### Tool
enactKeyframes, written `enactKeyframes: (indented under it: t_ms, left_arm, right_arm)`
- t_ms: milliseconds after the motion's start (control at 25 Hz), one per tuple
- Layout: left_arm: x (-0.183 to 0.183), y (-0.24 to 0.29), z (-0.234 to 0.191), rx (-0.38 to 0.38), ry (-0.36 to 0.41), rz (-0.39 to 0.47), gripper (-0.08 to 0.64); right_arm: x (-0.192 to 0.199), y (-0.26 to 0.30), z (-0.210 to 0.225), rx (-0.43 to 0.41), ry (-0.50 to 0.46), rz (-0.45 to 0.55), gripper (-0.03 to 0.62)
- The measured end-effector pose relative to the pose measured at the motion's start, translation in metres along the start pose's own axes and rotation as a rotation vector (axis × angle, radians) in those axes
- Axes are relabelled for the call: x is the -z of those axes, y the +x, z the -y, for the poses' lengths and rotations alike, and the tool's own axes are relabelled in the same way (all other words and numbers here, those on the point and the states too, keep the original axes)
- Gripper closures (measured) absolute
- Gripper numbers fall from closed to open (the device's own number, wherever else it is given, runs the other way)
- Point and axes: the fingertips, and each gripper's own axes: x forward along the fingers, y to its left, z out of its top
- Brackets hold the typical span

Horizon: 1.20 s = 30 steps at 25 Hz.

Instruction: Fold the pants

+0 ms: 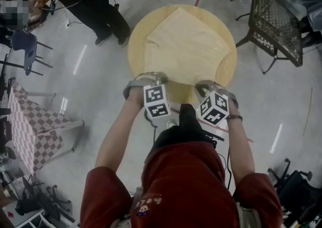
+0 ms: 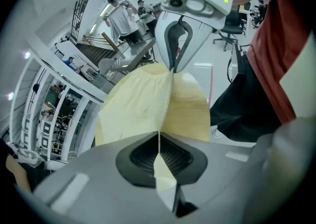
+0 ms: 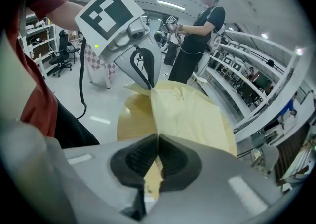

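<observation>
A: What have the tools got hold of?

B: The left tool (image 2: pixel 159 139) is clamped shut on a thin edge of the pale yellow pants (image 1: pixel 187 46), and the cloth runs straight between its pads. The right tool (image 3: pixel 157 144) pinches the same near edge further along. Both sit at the lower rim of the round table (image 1: pixel 135 55), mid-frame in the head view, with that edge raised off the wood and taut between them.

A: And the rest of the pants?

B: Spread flat on the table, toward the top of the frame.

A: How would you do this fold well?

B: I'd judge the near edge goes up and over to the far one. Keep both tools level so the edge stays straight, and carry it high enough not to drag the lower layer. Match the edges before letting go.

A: Is anything in the way?

B: Only the pants are on the table. A person (image 1: pixel 93 0) stands close to its upper-left rim, a wire chair (image 1: pixel 275 18) is near the upper right, and a stand (image 1: pixel 37 131) with a checkered cover sits well off at the left.
</observation>
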Motion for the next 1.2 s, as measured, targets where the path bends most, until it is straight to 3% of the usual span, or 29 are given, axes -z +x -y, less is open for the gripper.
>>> enactKeyframes:
  t_ms: [360, 680, 1200]
  left_arm:
    - [-0.002, 0.003, -0.069, -0.053, 0.045, -0.004, 0.541]
    - [-0.018, 0.024, -0.137, -0.077, 0.13, -0.013, 0.541]
    - [-0.041, 0.082, -0.22, -0.042, 0.228, -0.005, 0.541]
  right_arm:
    - [-0.025, 0.0, 0.054, 0.015, 0.027, 0.034, 0.586]
    - [-0.031, 0.007, 0.116, 0.034, 0.071, 0.052, 0.586]
    - [-0.02, 0.035, 0.202, 0.039, 0.145, 0.024, 0.586]
